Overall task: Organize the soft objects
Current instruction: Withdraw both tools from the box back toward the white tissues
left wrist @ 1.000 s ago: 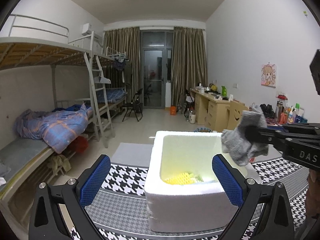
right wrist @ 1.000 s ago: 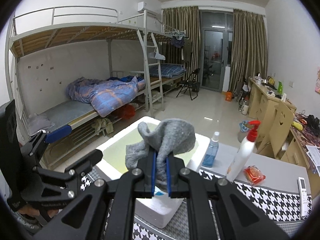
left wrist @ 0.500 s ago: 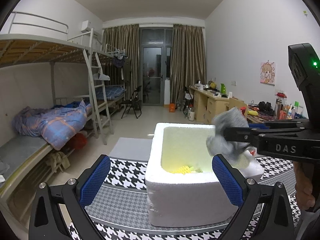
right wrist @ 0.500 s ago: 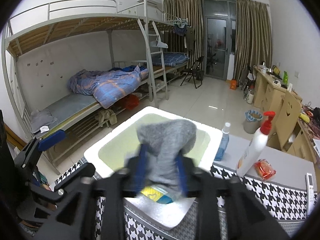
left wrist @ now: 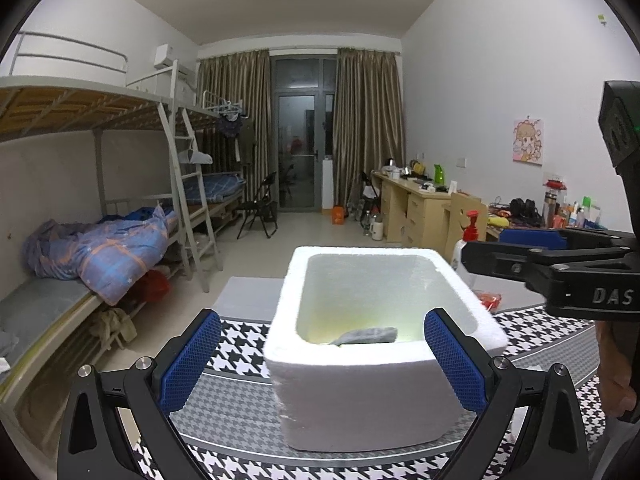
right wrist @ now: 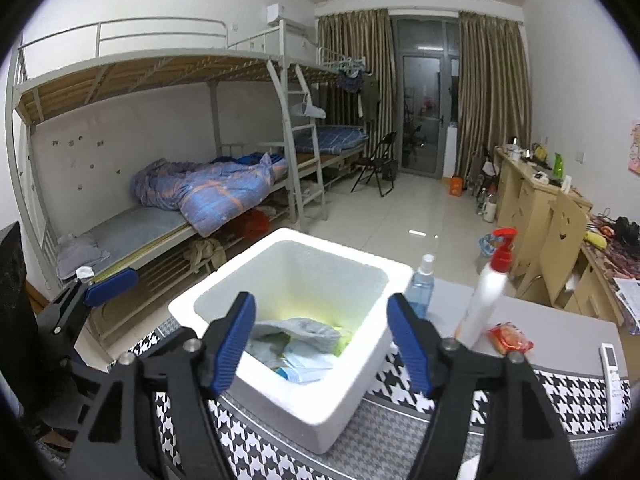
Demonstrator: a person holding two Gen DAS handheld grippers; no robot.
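Observation:
A white foam box [left wrist: 384, 396] [right wrist: 308, 396] stands on the houndstooth tablecloth. A grey sock [right wrist: 308, 330] [left wrist: 368, 336] lies inside it on top of light blue and yellow soft items. My right gripper [right wrist: 322, 344] is open and empty, held above the box's near edge. My left gripper [left wrist: 322, 360] is open and empty, in front of the box's near wall. The right gripper's body [left wrist: 560, 268] shows at the right of the left wrist view.
Right of the box stand a blue spray bottle [right wrist: 422, 290] and a white pump bottle with a red top [right wrist: 486, 292]. A red packet [right wrist: 510, 338] and a white remote [right wrist: 612, 372] lie farther right. Bunk beds stand at the left, desks at the right.
My right gripper moved over the box, opened and let go of the grey sock. The sock now lies in the box. The left gripper stayed open.

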